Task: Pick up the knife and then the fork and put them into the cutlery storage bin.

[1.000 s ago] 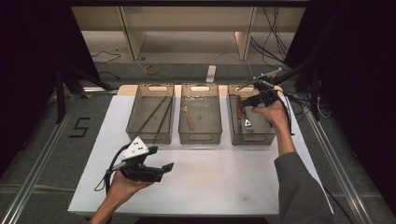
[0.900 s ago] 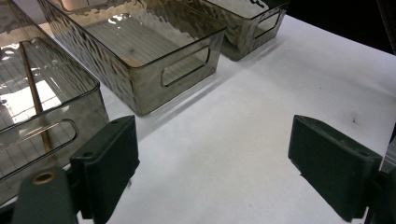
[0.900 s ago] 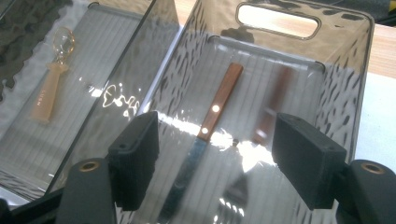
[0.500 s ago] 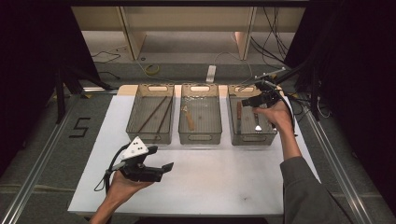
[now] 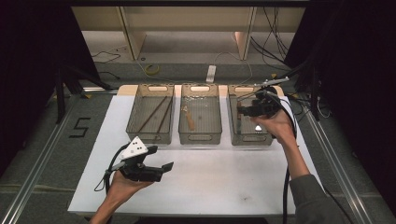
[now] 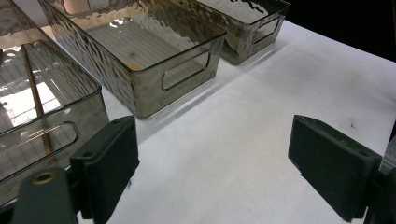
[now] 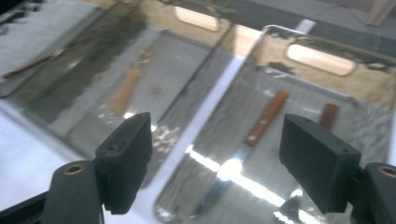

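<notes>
Both tongs are spread wide and empty: right tongs (image 5: 243,111), jaws just opening, over the right bin (image 5: 248,138); left tongs (image 5: 164,167) near its front.

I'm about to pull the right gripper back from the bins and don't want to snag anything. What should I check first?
1. Right gripper released: ok, its jaws have just been opening and nothing is between them.
2. Knife inside the right bin: ok, lying flat on its floor.
3. Right gripper above that bin's rim: cannot tell.
4. Left gripper free: ok, open, nothing held, over the white table.
5. Left bin and middle bin upright beside it: ok.
</notes>
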`<state>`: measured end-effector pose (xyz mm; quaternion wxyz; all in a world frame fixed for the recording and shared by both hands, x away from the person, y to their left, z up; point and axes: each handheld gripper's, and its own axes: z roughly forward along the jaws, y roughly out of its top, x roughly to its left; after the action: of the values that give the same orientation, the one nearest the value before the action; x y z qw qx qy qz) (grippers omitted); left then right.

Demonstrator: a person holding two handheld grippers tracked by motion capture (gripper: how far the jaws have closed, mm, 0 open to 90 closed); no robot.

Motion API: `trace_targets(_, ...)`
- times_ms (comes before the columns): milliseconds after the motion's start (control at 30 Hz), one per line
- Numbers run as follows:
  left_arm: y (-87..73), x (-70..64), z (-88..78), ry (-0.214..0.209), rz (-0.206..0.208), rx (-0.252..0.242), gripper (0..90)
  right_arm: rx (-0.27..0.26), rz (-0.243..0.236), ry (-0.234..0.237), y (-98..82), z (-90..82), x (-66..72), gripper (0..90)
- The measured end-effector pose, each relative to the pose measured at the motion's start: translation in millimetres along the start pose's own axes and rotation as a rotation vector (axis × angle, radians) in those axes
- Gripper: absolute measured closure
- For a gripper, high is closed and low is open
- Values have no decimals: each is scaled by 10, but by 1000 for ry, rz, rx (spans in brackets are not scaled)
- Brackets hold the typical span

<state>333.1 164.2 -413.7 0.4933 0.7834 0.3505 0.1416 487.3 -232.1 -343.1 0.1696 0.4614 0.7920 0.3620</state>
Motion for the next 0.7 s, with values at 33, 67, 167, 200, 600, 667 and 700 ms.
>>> trace_targets(33,0,6,0,-2,-5,-1,154,-3,-6,-2,-26,-13,16,261)
trace_targets(67,0,9,-1,-4,-9,-4,154,-12,-7,2,-53,-27,31,261)
trace_targets(167,1,15,-9,-4,-13,-6,154,-41,-6,15,-145,-81,94,261)
trace_targets(200,0,18,-9,-5,-14,-7,154,-48,-13,17,-183,-98,118,261)
trace_targets(600,-2,35,-13,-10,-35,-14,154,-110,-10,151,-683,-199,420,243)
trace_targets(667,-1,36,-18,-10,-36,-16,154,-125,-7,167,-747,-208,458,244)
trace_targets(700,0,41,-20,-8,-37,-18,154,-133,3,186,-779,-212,475,244)
